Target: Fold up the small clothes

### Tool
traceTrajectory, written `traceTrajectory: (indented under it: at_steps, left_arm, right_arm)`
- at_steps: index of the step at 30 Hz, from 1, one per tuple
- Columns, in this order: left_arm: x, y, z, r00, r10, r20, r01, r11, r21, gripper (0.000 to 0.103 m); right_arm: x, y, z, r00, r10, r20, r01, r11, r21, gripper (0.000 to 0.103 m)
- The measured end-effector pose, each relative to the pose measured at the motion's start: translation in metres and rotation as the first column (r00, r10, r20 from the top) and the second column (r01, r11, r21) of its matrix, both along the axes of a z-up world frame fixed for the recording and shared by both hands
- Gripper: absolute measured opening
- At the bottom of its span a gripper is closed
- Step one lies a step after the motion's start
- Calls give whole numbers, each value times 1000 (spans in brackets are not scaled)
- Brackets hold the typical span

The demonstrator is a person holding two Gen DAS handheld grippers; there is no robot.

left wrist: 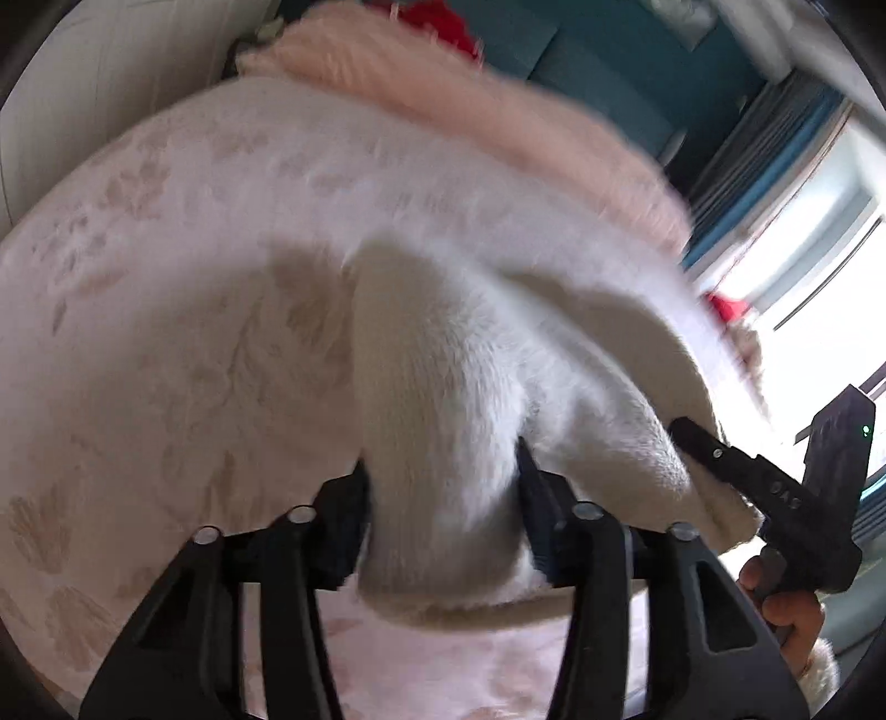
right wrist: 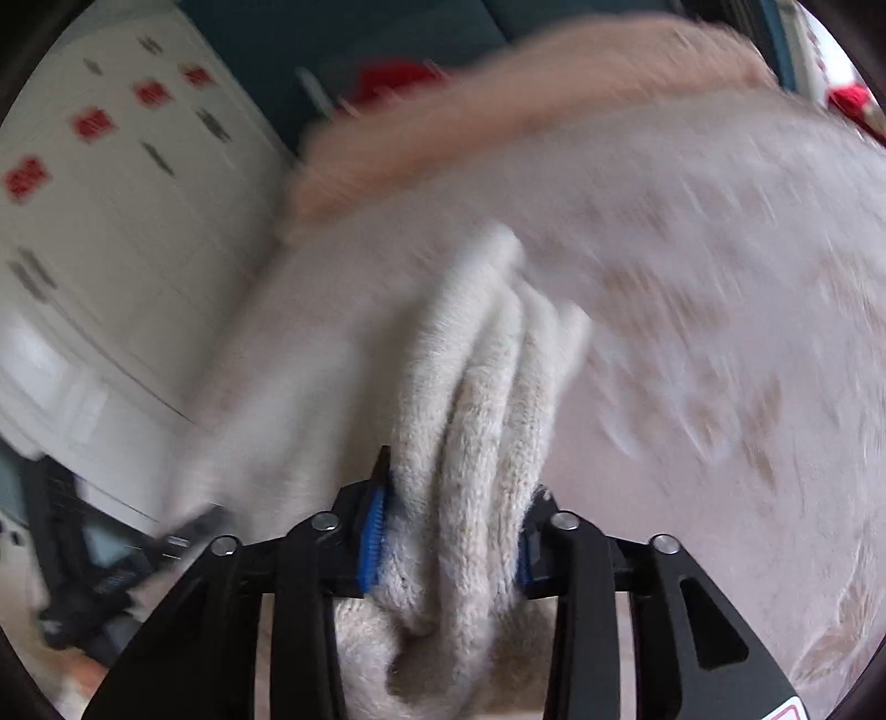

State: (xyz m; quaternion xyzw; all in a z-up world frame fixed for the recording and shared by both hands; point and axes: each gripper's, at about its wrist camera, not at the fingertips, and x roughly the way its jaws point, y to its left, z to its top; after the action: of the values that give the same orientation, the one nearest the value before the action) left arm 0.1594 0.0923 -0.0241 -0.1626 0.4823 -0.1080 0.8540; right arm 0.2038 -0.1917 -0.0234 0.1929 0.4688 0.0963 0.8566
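A small fluffy white garment (left wrist: 470, 387) hangs bunched between both grippers above a pale pink bed cover with a leaf pattern (left wrist: 166, 332). My left gripper (left wrist: 443, 487) is shut on a thick fold of it. The right gripper (left wrist: 714, 459) shows at the right of the left wrist view, clamped on the garment's other edge. In the right wrist view the right gripper (right wrist: 454, 509) is shut on several bunched folds of the white garment (right wrist: 487, 360), with blue pads (right wrist: 374, 531) pressing the cloth. The view is blurred by motion.
A fuzzy pink blanket (left wrist: 470, 105) lies along the far edge of the bed; it also shows in the right wrist view (right wrist: 526, 94). Something red (left wrist: 448, 27) sits behind it. A white cabinet with red marks (right wrist: 111, 194) stands at the left. A bright window (left wrist: 819, 232) is at the right.
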Motion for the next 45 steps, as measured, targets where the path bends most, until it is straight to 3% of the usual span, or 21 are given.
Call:
traceTrajectory:
  at_steps: [1, 2, 3, 5, 7, 9, 11, 13, 14, 21, 25, 28, 31, 45]
  left_arm:
    - [1, -6, -17, 999, 1, -46, 3, 998, 70, 52]
    - [0, -10, -31, 997, 0, -82, 11, 992, 126, 60]
    - [-7, -11, -32, 999, 6, -49, 0, 992, 127, 61]
    - [-22, -11, -16, 999, 39, 18, -41, 983, 178, 74]
    - [-30, -13, -5, 999, 30, 36, -37, 976, 213, 74]
    - [-31, -18, -1, 999, 21, 34, -29, 968, 250, 74]
    - [-29, -26, -4, 1000, 12, 15, -16, 948, 318, 74]
    - [-33, -35, -4, 1000, 5, 6, -7, 936, 353, 74]
    - [-33, -35, -3, 1000, 7, -3, -6, 934, 357, 74]
    - [-53, -47, 21, 1000, -3, 21, -5, 925, 380, 74]
    - [-71, -59, 42, 998, -11, 68, -17, 917, 399, 74]
    - [-86, -65, 54, 995, -6, 100, -35, 913, 406, 89]
    - [-105, -72, 62, 990, -1, 141, -60, 901, 430, 95]
    - [-176, -102, 57, 985, -31, 169, -50, 891, 451, 94]
  right_arm:
    - [2, -4, -27, 995, -3, -96, 0, 999, -35, 42]
    - [-2, -13, -46, 988, -23, -155, 24, 1000, 8, 43]
    - [-11, -23, -40, 991, -62, -115, 71, 994, 80, 43]
    - [-26, -29, -7, 993, -109, -39, 111, 993, 31, 41]
    - [-39, -24, 25, 996, -72, 46, 73, 997, -22, 16]
    - [-44, -14, 32, 998, -30, 48, 32, 999, -43, 10]
    - [-45, 2, 14, 1000, 27, -8, -27, 992, -122, 6]
    - [-44, 12, -26, 994, 54, -90, -73, 974, -213, 6]
    - [-46, 14, -32, 995, 51, -80, -67, 974, -218, 6]
    - [-76, 14, 41, 999, 29, 27, -23, 982, -189, 6]
    - [-109, 23, 56, 998, -23, 57, 34, 981, -193, 16]
    - [-140, 25, 59, 994, -69, 80, 87, 968, -237, 27]
    - [-161, 24, 56, 991, -99, 93, 120, 961, -251, 41]
    - [-225, 34, 60, 989, -77, 128, 114, 943, -312, 52]
